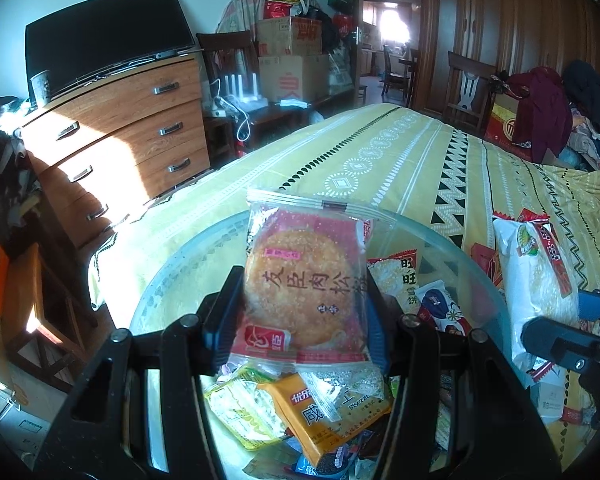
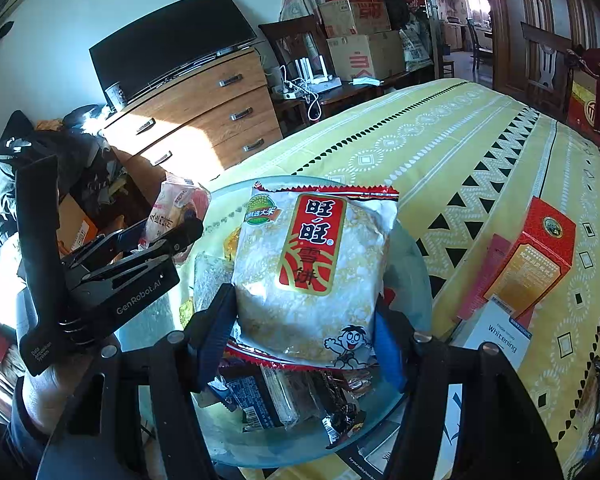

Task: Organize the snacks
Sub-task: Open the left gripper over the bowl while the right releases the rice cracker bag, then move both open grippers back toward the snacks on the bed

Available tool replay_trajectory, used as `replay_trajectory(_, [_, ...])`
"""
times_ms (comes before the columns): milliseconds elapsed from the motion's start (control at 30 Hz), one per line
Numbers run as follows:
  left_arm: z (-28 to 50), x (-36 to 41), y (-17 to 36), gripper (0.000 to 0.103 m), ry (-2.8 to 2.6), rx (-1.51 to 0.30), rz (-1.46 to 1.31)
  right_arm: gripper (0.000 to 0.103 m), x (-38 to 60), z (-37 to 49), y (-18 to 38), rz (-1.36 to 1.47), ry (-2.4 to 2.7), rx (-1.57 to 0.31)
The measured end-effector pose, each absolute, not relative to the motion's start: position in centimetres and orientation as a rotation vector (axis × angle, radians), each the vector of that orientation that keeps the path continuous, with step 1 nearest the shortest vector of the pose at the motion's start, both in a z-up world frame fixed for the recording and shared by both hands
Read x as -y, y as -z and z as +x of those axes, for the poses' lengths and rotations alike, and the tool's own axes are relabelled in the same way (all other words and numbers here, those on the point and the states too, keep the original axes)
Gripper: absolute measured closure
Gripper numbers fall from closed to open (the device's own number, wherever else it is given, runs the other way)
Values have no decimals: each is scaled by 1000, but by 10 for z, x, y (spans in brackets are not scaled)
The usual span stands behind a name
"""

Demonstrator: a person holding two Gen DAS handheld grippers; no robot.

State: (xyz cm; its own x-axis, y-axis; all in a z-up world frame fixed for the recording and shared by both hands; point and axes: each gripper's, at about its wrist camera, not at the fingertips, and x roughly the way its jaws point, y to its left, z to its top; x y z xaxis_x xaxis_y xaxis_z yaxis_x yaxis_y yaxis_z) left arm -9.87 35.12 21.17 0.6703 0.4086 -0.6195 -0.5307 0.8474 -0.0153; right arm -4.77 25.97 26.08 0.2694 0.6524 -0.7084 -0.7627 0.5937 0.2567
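My left gripper (image 1: 300, 316) is shut on a clear-wrapped round meat-floss cake packet (image 1: 306, 280), held upright above a glass bowl (image 1: 476, 276) on the bed. My right gripper (image 2: 304, 320) is shut on a white rice-cracker bag (image 2: 312, 276) with a red label, also above the glass bowl (image 2: 414, 256). Several snack packets lie inside the bowl, among them an orange biscuit pack (image 1: 324, 412) and a yellow-green pack (image 1: 244, 412). The right gripper (image 1: 572, 332) and its white rice-cracker bag (image 1: 540, 280) show at the right edge. The left gripper (image 2: 172, 232) with its cake packet (image 2: 172, 212) shows at the left, held by a hand (image 2: 48, 392).
The bowl sits on a yellow patterned bedspread (image 1: 400, 160). A red box (image 2: 536, 260) and a white "Whitening" box (image 2: 500, 336) lie to the right of the bowl. A wooden dresser (image 1: 120, 132) with a TV stands left of the bed; stacked cardboard boxes (image 1: 292, 56) are behind.
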Motion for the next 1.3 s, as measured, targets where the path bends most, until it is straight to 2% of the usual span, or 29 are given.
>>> replay_trajectory(333, [-95, -355, -210, 46, -538, -667, -199, 34, -270, -49, -257, -157, -965, -890])
replay_trajectory(533, [-98, -355, -211, 22, -554, -660, -209, 32, -267, -52, -260, -155, -965, -878])
replay_trajectory(600, [-98, -355, -212, 7, -551, -661, -214, 29, -262, -55, -262, -150, -958, -866])
replay_trajectory(667, [-99, -355, -213, 2, -538, -664, -231, 27, -253, -61, -265, -139, -956, -856])
replay_trajectory(867, [-106, -339, -225, 0, -480, -640, -237, 23, -200, -104, -270, -167, -927, -787])
replay_trajectory(1000, [-115, -312, -240, 0, -397, -560, -236, 20, -141, -137, -259, -169, -866, -766])
replay_trajectory(1133, [-120, -272, -253, 0, -251, -498, -248, 20, -67, -164, -219, -127, -766, -846])
replay_trajectory(1300, [-112, -191, -255, 0, -121, -543, -129, 20, 22, -198, -157, -25, -622, -1005])
